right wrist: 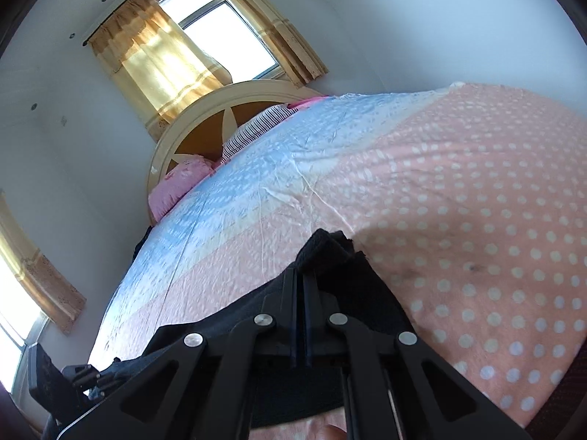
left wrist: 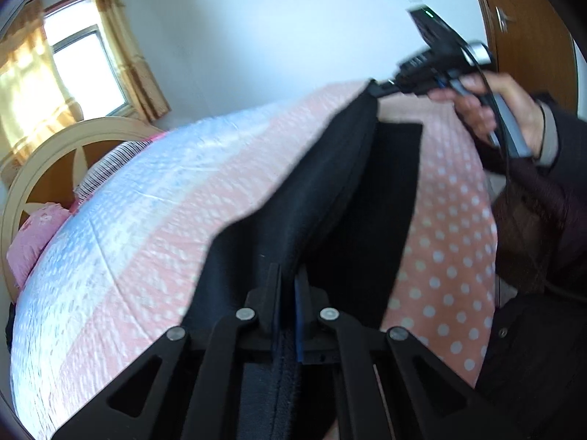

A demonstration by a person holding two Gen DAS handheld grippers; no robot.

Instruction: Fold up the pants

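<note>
Left wrist view showed the left gripper (left wrist: 288,293) clenched on an edge of the black pants (left wrist: 323,198), its two fingers pressed together with dark cloth pinched between them and a blue pad visible on the inner face of one finger. From that grip the pants ran up and away as a taut band, lifted off the bed (left wrist: 146,220), to the right gripper (left wrist: 376,90), whose tips were buried in the far edge of the cloth; a hand (left wrist: 502,110) wrapped its handle. A second flat layer of the pants lay on the bed under and just beside the raised band.

Right wrist view showed the right gripper (right wrist: 302,286) likewise closed, with a bunched fold of the pants (right wrist: 330,253) clamped at its tips and the rest of the garment draping back beneath its linkage. The left gripper's body (right wrist: 84,374) sat low at the bed's near edge.

Around the pants the bed wore a pink polka-dot cover giving way to pale blue toward the headboard (right wrist: 227,110), where a pink pillow (right wrist: 183,183) and a striped pillow (right wrist: 253,128) rested. Behind the headboard hung yellow curtains (right wrist: 161,58) at a window (right wrist: 227,33).
</note>
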